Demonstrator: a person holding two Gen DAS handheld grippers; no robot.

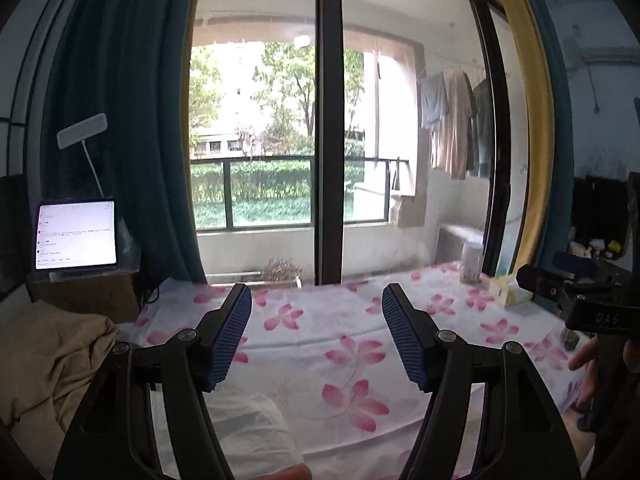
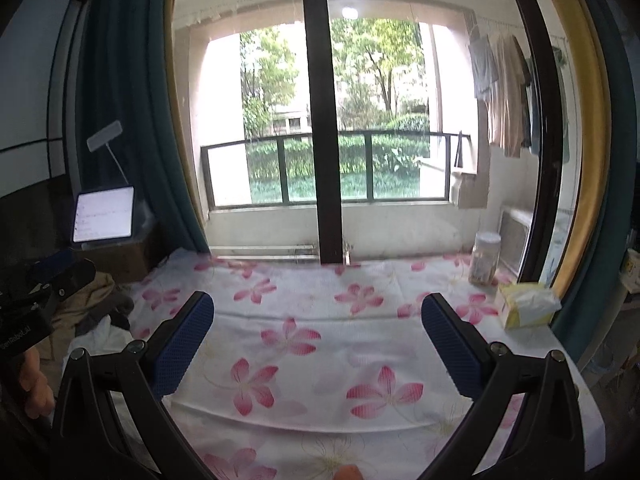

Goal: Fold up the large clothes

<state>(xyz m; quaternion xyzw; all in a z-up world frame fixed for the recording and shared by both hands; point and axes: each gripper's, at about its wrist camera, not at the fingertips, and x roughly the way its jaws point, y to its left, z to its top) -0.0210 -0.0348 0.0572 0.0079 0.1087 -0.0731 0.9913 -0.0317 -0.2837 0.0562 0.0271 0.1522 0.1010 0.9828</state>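
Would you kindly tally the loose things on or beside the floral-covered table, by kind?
Lit tablet: 1
Clear jar: 1
Yellow tissue pack: 1
Heap of clothes: 1
Total: 4

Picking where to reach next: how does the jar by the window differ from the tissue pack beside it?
The jar stands upright, clear and cylindrical with a pale lid; the tissue pack is yellow, boxy and soft, with white tissue showing. The jar sits nearer the glass door, the pack nearer the camera. Both rest on the floral cloth.
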